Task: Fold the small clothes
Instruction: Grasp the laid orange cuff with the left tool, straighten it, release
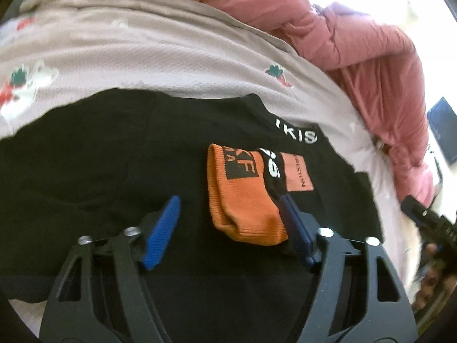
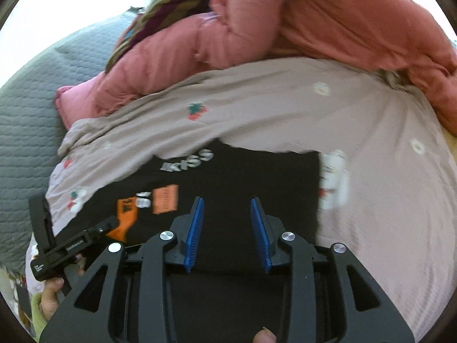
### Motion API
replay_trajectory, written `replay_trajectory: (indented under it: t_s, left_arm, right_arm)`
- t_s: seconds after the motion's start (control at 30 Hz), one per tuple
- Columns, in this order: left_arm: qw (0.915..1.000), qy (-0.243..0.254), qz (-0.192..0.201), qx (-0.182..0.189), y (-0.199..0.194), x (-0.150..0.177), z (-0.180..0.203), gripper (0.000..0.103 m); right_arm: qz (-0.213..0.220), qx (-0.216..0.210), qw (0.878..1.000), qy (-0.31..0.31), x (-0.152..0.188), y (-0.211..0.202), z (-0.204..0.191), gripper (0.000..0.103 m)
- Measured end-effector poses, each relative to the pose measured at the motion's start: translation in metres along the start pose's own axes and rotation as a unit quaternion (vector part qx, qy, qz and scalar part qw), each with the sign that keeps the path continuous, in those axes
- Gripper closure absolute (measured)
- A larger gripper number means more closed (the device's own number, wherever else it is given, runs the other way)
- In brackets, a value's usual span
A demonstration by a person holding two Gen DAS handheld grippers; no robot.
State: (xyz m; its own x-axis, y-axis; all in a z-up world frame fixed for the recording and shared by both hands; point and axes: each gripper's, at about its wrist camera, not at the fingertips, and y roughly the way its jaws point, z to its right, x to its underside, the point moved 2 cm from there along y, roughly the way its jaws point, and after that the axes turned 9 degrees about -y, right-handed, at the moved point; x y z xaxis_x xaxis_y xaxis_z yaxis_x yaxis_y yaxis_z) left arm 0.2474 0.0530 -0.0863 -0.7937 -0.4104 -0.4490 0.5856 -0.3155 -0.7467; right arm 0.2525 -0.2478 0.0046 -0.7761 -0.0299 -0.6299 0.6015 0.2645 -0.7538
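Left gripper (image 1: 230,208) is hovering low over a black garment (image 1: 100,165), its blue fingers standing wide apart and gripping nothing. In the left wrist view an orange cuff (image 1: 242,197) with a black printed square is lying between them, its right edge just beside or touching the right finger; which of the two cannot be told. White lettering (image 1: 297,134) and a salmon patch (image 1: 297,175) are showing on the black cloth beyond the cuff. The garment is lying spread on a pale floral sheet (image 1: 142,51), with a pink puffy quilt (image 1: 357,43) bunched up behind. The other tool is showing at the right edge.

In the right wrist view the right gripper (image 2: 228,223) is also spread open and empty, hovering over a plain stretch of the same black cloth, near the garment's straight right edge. The left tool is sitting at the lower left by the orange cuff, held by a hand (image 2: 51,288). A grey quilted cover (image 2: 37,108) is lying to the left, and a striped cloth (image 2: 171,3) is resting on top of the pink quilt.

The garment is looking light, soft and limp, so it will likely sag and drag unless pinched at an edge or corner; the ribbed cuff should be giving the firmest hold. The quilt is crowding the far side, but nothing is lying on the garment itself.
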Motion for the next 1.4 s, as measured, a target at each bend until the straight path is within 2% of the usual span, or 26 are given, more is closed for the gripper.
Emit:
replay_trajectory:
  t_s: [0.03,0.13,0.2,0.37,0.47,0.57,0.63,0.8,0.87,0.93,1.03,1.1,1.17,1.23,1.33,1.4]
  left_arm:
    - [1.0000,0.009,-0.001,0.000,0.002,0.004,0.004,0.080]
    - [0.9989,0.037,0.017,-0.021,0.002,0.009,0.011,0.091]
    - [0.9987,0.038,0.031,-0.013,-0.008,0.005,0.011,0.102]
    - [0.9980,0.021,0.054,0.025,-0.042,-0.009,0.007,0.103]
    - [0.9975,0.036,0.057,0.020,-0.050,-0.010,0.008,0.103]
    - [0.9983,0.036,0.042,0.019,-0.048,-0.009,0.006,0.103]
    - [0.9983,0.041,0.042,-0.007,-0.048,-0.009,0.002,0.103]
    - [0.9966,0.019,0.075,-0.028,-0.061,-0.020,-0.014,0.100]
    - [0.9965,0.018,0.079,-0.021,-0.065,-0.021,-0.013,0.100]
    - [0.9966,0.029,0.075,-0.016,-0.062,-0.019,-0.007,0.095]
    - [0.9957,0.073,0.056,-0.014,-0.049,-0.006,0.013,0.088]
    - [0.9934,0.104,0.044,-0.016,-0.037,0.004,0.026,0.079]
    - [0.9907,0.128,0.019,-0.042,-0.020,0.014,0.028,0.075]
    - [0.9891,0.129,-0.014,-0.070,-0.002,0.021,0.022,0.074]
    - [0.9908,0.117,-0.021,-0.064,-0.001,0.019,0.016,0.071]
    - [0.9899,0.119,-0.016,-0.076,-0.002,0.019,0.014,0.058]
  right_arm:
    - [-0.002,0.004,1.000,0.004,0.002,0.000,0.005,0.070]
    - [-0.007,0.020,0.999,0.025,0.011,-0.001,0.025,0.069]
    - [-0.008,0.022,0.999,0.038,0.014,-0.001,0.034,0.068]
    - [-0.005,0.019,0.999,0.036,0.018,-0.001,0.036,0.068]
    - [-0.005,0.013,0.999,0.033,0.020,0.000,0.033,0.068]
    - [-0.007,0.011,0.999,0.031,0.020,0.002,0.029,0.068]
    - [-0.009,0.011,0.999,0.029,0.020,0.004,0.027,0.068]
    - [-0.006,0.026,1.000,0.009,0.020,0.005,0.021,0.068]
    - [-0.002,0.029,1.000,-0.001,0.019,0.005,0.017,0.063]
    - [-0.002,0.029,0.999,-0.016,0.019,0.007,0.009,0.062]
    - [-0.004,0.025,0.999,-0.032,0.019,0.011,-0.001,0.062]
    - [-0.002,0.024,0.999,-0.042,0.018,0.011,-0.007,0.062]
    - [0.005,0.029,0.998,-0.051,0.016,0.009,-0.011,0.062]
    - [0.011,0.035,0.998,-0.057,0.014,0.006,-0.013,0.062]
    - [0.009,0.037,0.997,-0.071,0.011,0.009,-0.018,0.059]
    - [-0.004,0.038,0.996,-0.077,0.013,0.016,-0.020,0.058]
